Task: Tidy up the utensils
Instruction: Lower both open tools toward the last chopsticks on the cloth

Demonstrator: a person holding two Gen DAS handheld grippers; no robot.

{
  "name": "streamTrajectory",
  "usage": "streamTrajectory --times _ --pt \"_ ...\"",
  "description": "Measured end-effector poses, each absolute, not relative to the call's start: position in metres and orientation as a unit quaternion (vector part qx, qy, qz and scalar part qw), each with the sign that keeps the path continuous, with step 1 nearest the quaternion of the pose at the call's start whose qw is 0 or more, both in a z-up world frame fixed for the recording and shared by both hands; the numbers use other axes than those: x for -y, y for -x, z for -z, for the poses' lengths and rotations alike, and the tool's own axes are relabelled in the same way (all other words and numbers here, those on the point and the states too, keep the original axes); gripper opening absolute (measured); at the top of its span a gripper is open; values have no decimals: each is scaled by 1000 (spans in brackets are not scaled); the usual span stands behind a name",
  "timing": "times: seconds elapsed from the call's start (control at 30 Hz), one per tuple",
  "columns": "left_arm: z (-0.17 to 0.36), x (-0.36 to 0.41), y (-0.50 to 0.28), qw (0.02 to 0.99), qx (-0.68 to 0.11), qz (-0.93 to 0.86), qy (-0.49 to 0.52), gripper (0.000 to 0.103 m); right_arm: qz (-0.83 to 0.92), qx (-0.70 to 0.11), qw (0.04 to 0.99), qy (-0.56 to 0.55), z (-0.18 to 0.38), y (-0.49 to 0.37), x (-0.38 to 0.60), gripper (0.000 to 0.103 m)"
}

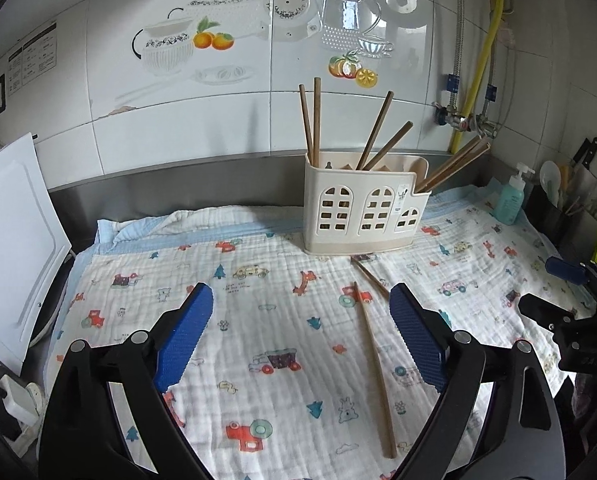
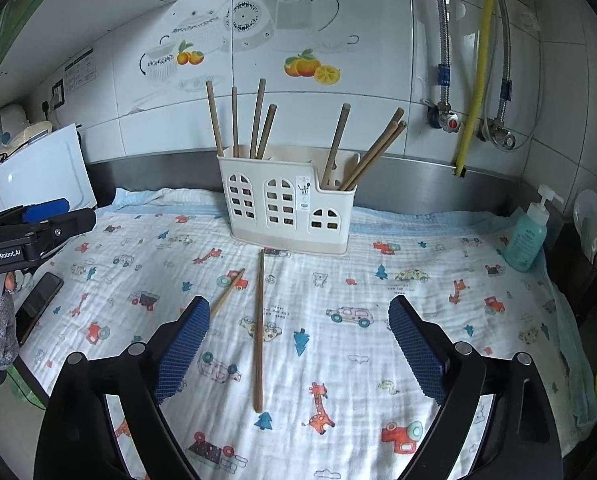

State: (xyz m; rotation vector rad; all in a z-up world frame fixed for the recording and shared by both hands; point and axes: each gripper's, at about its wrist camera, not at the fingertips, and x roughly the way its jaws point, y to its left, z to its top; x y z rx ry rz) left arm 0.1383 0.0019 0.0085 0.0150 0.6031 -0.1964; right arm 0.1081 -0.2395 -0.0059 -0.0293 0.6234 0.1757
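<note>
A tiled kitchen wall (image 2: pixel 338 128) backs the cartoon-print cloth (image 2: pixel 338 280); left gripper (image 1: pixel 301 332) and right gripper (image 2: pixel 299 340) gape wide, empty.

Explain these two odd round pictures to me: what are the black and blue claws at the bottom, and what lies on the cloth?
No robot here: a person holds a two-fingered tool in each hand, each with a wide-angle camera looking along its fingers. One picture looks out from the left hand-held gripper, the other from the right hand-held gripper. Both are open and hold nothing. On the printed cloth stands a cream utensil holder with chopsticks upright in it. Two loose chopsticks lie flat in front of it. A soap bottle stands to the right.
</note>
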Motion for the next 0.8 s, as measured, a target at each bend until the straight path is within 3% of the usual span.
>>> streamTrajectory --times 0.8 --pt "47 -25 -126 931 -358 65 10 89 -106 -369 924 -4 72 -110 211 86"
